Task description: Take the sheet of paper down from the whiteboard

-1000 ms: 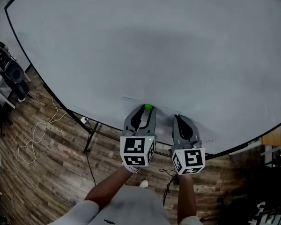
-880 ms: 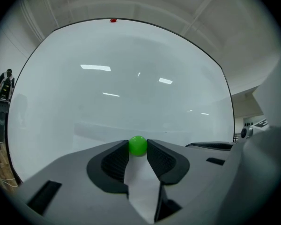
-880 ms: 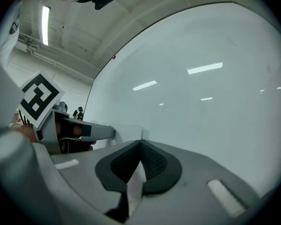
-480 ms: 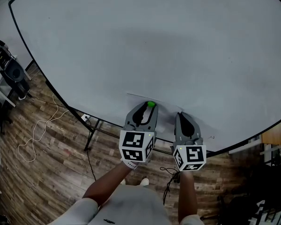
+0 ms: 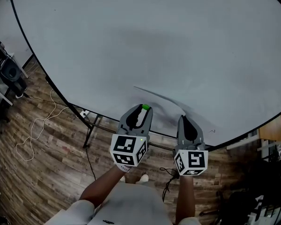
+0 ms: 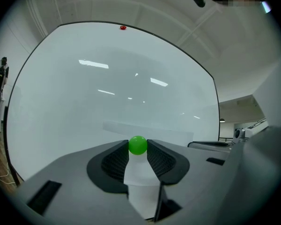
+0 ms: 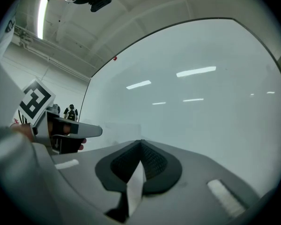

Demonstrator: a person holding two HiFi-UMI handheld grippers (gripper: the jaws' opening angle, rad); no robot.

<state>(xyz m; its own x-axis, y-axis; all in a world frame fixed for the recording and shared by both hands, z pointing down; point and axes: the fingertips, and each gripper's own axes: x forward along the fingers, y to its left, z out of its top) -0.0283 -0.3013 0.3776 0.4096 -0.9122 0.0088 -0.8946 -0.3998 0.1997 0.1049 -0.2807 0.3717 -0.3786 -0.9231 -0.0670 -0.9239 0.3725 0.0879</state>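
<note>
One whiteboard, wide and pale, on a dark stand over a wood floor. Two grippers side by side before the whiteboard's lower edge, both pointing level at it. Left gripper: fingers partly apart, clamped at the tips on one green ball, close to the whiteboard's face. Right gripper: fingers pinched together on one sheet of paper, low on the whiteboard, one edge standing off its surface. One red dot at the whiteboard's top edge. One white cable left of the whiteboard.
</note>
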